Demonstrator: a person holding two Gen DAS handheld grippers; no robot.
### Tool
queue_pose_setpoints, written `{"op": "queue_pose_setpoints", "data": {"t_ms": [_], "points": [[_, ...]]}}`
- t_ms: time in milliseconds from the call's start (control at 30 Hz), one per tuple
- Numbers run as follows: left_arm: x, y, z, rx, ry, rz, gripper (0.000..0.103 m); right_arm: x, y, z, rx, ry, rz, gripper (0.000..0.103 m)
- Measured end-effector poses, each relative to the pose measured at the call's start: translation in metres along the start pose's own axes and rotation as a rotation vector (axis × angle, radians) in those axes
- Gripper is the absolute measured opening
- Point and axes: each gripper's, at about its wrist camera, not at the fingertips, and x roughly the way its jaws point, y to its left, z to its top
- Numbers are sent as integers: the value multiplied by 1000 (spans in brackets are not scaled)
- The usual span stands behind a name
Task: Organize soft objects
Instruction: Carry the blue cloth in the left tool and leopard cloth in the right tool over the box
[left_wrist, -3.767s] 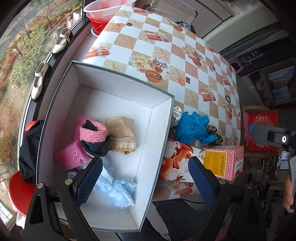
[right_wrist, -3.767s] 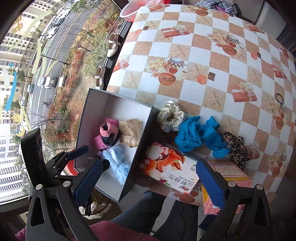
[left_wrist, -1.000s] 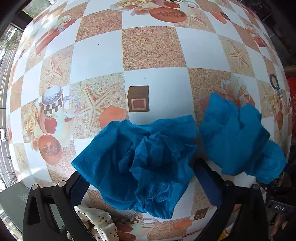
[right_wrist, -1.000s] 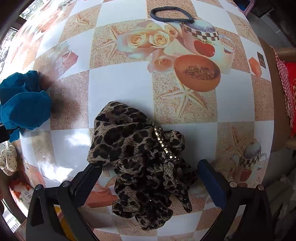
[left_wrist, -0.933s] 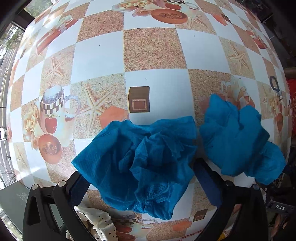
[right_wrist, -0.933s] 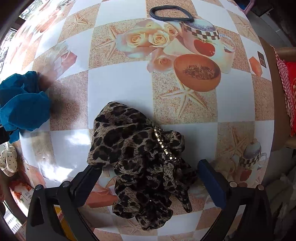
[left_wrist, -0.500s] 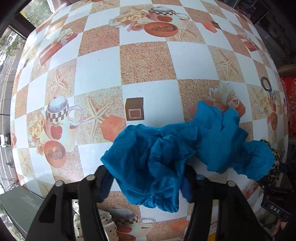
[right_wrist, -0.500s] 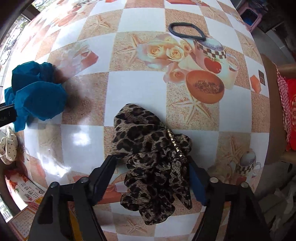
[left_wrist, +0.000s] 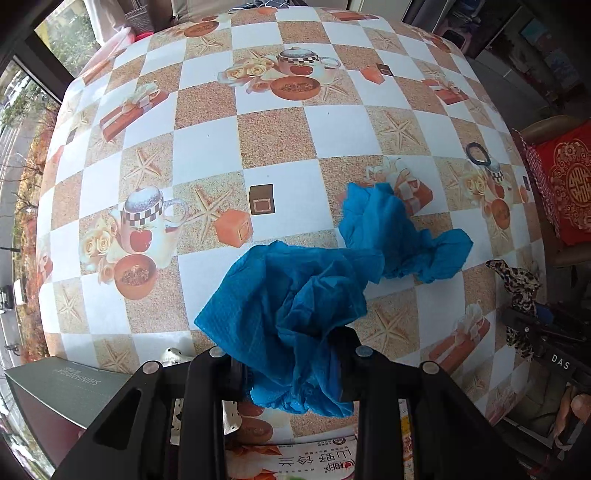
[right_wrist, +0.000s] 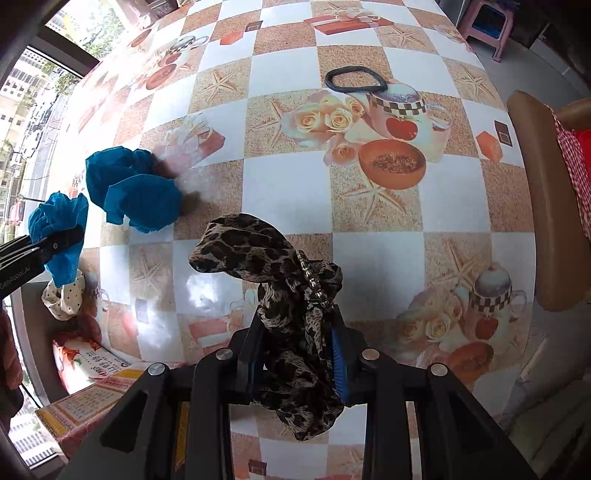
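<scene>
A: Left side first?
B: The left gripper (left_wrist: 291, 373) has its fingers pinched onto a blue cloth (left_wrist: 291, 310), bunched at six o'clock above the worktop (left_wrist: 273, 136). A second blue cloth (left_wrist: 391, 236) lies at three o'clock.
A: And right?
B: The right gripper (right_wrist: 295, 354) fingers clamp a leopard-print scrunchie (right_wrist: 288, 295); a black hair tie (right_wrist: 354, 79) lies at twelve o'clock.

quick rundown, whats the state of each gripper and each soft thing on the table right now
left gripper: shut on a blue shoe cover
right gripper: shut on the leopard scrunchie
blue shoe cover: crumpled, pinched between the jaws
second blue shoe cover: loose on the table, crumpled
leopard scrunchie: bunched, clamped in the jaws
polka-dot scrunchie: lying free on the table
black hair tie: flat on the table, untouched
</scene>
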Motion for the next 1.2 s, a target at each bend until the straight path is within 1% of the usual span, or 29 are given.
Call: {"op": "queue_pose_setpoints", "data": {"t_ms": [100,233,367,400,500,633,800,933,1067,1200], "points": [[-13,1,-18,22,-18,-8,33,-11,2,-15,19,-1,17,32],[-27,-2,-44,40,-33,-14,33,-22,6,-46,30,1,31,32],[-34,-4,-63,44,-43,-28,33,-28,5,-76,46,6,39,32],[-38,-5,-68,47,-45,-34,33,-23,-2,-78,50,10,39,32],[-45,-8,-84,63,-57,-48,33,-28,4,-101,57,18,36,32],[-57,-7,-110,79,-68,-71,33,-30,12,-123,56,35,34,32],[-69,-1,-142,91,-74,-87,33,-24,36,-160,48,62,40,32],[-79,8,-163,94,-84,-98,34,-23,56,-184,25,82,54,32],[-85,17,-179,82,-91,-109,34,-24,79,-200,-22,91,69,32],[-90,26,-192,63,-97,-125,34,-26,101,-207,-71,90,83,32]]}}
